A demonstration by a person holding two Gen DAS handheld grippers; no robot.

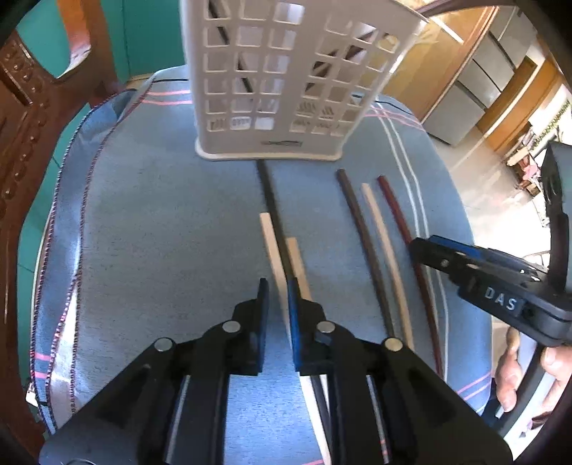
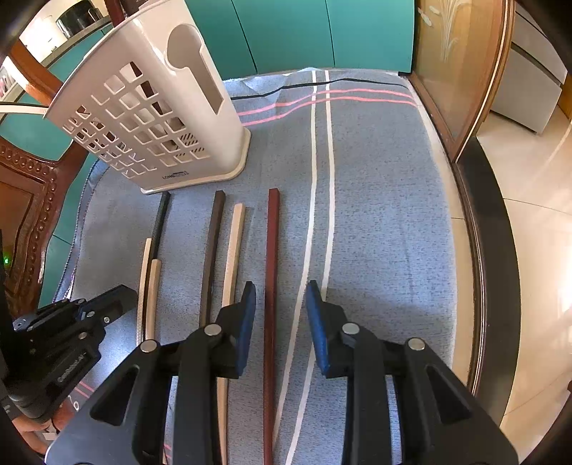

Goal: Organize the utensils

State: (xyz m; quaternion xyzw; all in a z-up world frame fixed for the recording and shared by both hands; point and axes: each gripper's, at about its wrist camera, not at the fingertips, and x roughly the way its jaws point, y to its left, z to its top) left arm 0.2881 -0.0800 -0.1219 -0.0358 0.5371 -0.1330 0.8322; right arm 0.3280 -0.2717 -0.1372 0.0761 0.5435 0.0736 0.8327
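Several chopsticks lie side by side on a blue cloth [image 1: 161, 221], in front of a white slotted utensil holder [image 1: 282, 75] that also shows in the right wrist view [image 2: 150, 118]. My left gripper [image 1: 278, 289] is narrowly open over a black chopstick [image 1: 269, 195] and two pale ones [image 1: 269, 236]. My right gripper [image 2: 280, 289] is open, its jaws either side of a dark red chopstick [image 2: 272, 250]. A brown chopstick [image 2: 213, 243] and a beige chopstick [image 2: 234, 250] lie just left of it. The right gripper also shows in the left wrist view [image 1: 414, 246].
A carved wooden chair back [image 1: 21, 143] stands at the left. The table's dark wooden edge [image 2: 479, 250] runs along the right, with tiled floor [image 2: 536, 200] beyond. Teal cabinets [image 2: 304, 32] stand behind the table.
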